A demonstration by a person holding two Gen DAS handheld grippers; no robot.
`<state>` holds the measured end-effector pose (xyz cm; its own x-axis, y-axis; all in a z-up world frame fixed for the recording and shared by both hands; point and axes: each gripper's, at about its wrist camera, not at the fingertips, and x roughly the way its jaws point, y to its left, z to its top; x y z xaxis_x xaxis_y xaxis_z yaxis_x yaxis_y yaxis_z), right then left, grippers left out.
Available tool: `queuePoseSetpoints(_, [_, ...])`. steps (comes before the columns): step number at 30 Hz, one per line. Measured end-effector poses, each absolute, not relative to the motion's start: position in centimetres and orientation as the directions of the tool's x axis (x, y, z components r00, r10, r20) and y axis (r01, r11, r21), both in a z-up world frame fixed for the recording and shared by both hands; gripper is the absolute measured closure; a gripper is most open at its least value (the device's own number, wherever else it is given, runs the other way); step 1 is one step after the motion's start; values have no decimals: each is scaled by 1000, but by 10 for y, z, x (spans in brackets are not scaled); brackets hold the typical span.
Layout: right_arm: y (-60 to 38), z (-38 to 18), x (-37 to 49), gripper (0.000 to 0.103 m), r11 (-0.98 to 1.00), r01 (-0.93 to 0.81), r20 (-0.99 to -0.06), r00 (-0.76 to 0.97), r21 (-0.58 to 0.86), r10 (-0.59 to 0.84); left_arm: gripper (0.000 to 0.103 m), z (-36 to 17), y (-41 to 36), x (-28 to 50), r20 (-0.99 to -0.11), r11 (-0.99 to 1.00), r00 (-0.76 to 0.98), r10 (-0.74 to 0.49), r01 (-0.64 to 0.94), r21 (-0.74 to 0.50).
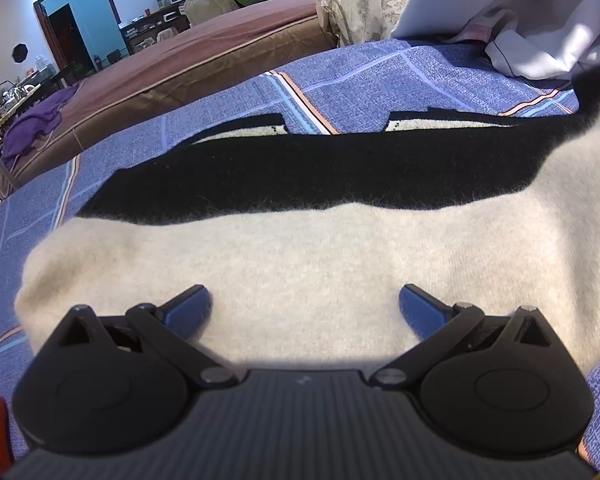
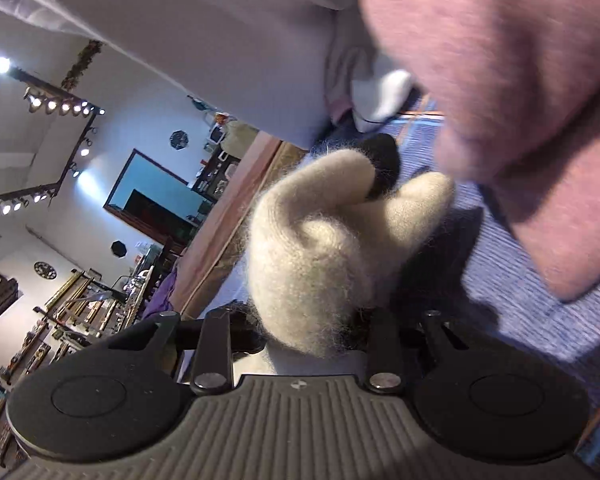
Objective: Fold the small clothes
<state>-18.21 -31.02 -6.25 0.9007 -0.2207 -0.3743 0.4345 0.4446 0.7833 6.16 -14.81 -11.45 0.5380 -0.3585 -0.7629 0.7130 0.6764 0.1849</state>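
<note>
— What are the left tongs [image 1: 305, 307] doing?

— Spread wide, blue fingertips [image 1: 188, 306] resting apart on the cream part of a fuzzy cream-and-black garment [image 1: 300, 264], nothing pinched between them. It lies across the blue patterned bedsheet [image 1: 360, 76].

— And the right tongs [image 2: 306, 330]?

— Clamped on a bunched cream corner of that garment [image 2: 312, 256], lifted off the sheet, its black part just behind.

— Anything farther off?

— A pink cloth [image 2: 500, 80] hangs close above the right side; a brown mattress [image 1: 204, 56] sits beyond the bed.
</note>
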Motion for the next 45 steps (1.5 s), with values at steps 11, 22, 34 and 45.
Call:
queuePoseSetpoints(11, [-285, -8, -47, 50, 608, 238, -333, 942, 757, 47, 0, -41, -50, 89, -687, 808, 557, -467, 584, -76])
queuePoseSetpoints(22, [-165, -38, 37, 50, 809, 120, -479, 851, 575, 215, 0, -8, 84, 108, -693, 934, 657, -297, 351, -68])
queuePoseSetpoints(34, [-131, -48, 38, 0, 946, -127, -544, 792, 299, 279, 0, 38, 64, 151, -626, 853, 594, -505, 453, -259])
queuePoseSetpoints(45, [-184, -21, -84, 0, 885, 6, -425, 879, 466, 218, 0, -3, -26, 138, -719, 748, 420, -554, 629, -209])
